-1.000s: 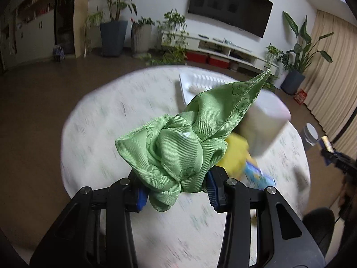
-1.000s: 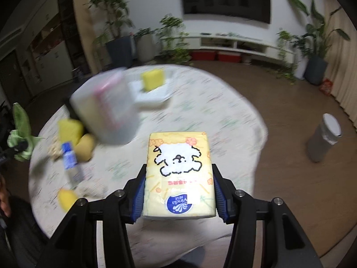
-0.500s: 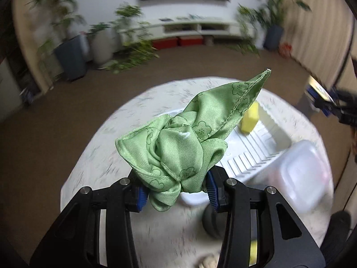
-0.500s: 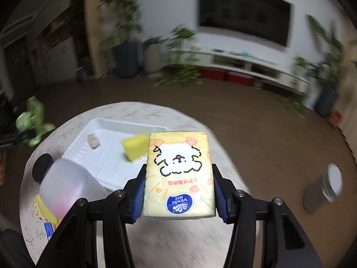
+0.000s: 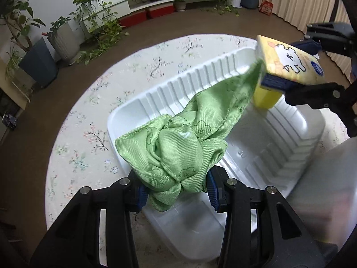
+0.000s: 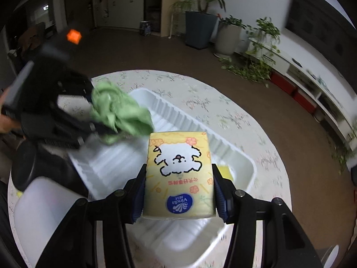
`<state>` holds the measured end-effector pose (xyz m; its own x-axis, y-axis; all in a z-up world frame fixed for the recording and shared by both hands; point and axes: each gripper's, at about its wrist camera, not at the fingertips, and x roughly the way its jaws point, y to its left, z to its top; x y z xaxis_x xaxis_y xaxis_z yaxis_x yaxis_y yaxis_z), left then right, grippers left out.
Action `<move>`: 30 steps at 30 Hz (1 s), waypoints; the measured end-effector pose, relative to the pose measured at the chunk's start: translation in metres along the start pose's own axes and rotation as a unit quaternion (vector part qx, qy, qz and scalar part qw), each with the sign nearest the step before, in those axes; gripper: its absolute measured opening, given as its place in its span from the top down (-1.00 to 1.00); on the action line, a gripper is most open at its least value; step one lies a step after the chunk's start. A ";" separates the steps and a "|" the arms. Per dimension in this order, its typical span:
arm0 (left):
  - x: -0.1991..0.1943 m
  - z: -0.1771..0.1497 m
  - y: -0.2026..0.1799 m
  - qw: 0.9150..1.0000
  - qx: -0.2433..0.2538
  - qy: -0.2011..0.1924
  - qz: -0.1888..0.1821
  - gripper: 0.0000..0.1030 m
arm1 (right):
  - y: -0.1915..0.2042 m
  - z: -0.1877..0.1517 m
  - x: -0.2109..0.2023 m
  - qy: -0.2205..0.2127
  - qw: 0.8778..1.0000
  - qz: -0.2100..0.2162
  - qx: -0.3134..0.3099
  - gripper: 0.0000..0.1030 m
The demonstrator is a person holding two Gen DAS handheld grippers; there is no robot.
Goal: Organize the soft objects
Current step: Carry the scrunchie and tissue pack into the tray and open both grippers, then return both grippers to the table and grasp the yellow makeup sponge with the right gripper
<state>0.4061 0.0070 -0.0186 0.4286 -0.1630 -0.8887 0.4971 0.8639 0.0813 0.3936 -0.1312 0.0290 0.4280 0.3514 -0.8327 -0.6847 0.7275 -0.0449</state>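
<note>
A bunched green cloth (image 5: 178,147) is clamped in the left gripper (image 5: 176,192) and a yellow tissue pack (image 6: 178,174) in the right gripper (image 6: 178,198), both held above the white tray (image 5: 296,120) on the tabletop (image 5: 89,116).

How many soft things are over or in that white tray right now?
3: a green cloth in the left gripper, a yellow tissue pack in the right gripper, a yellow sponge in the white tray. More may be hidden.

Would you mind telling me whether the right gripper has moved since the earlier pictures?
Yes. The right gripper, holding the tissue pack, has moved in over the white tray, having earlier been short of it.
</note>
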 end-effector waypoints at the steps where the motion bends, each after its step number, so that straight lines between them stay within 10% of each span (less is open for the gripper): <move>1: 0.001 0.002 0.000 1.000 0.000 -0.002 0.000 0.22 | 0.002 0.003 0.005 0.003 1.000 0.005 -0.007 -0.06; 18: 0.002 0.002 -0.013 1.000 0.017 -0.015 0.005 -0.42 | 0.008 0.006 0.039 0.050 0.998 0.010 -0.042 -0.18; 30: -0.043 0.001 0.007 0.997 -0.027 -0.066 -0.004 -0.97 | -0.019 0.003 -0.014 -0.024 1.000 -0.001 0.011 -0.63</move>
<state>0.3915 0.0194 0.0206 0.5225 -0.2292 -0.8213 0.4618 0.8858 0.0466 0.4021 -0.1478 0.0426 0.4571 0.3781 -0.8051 -0.6715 0.7403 -0.0336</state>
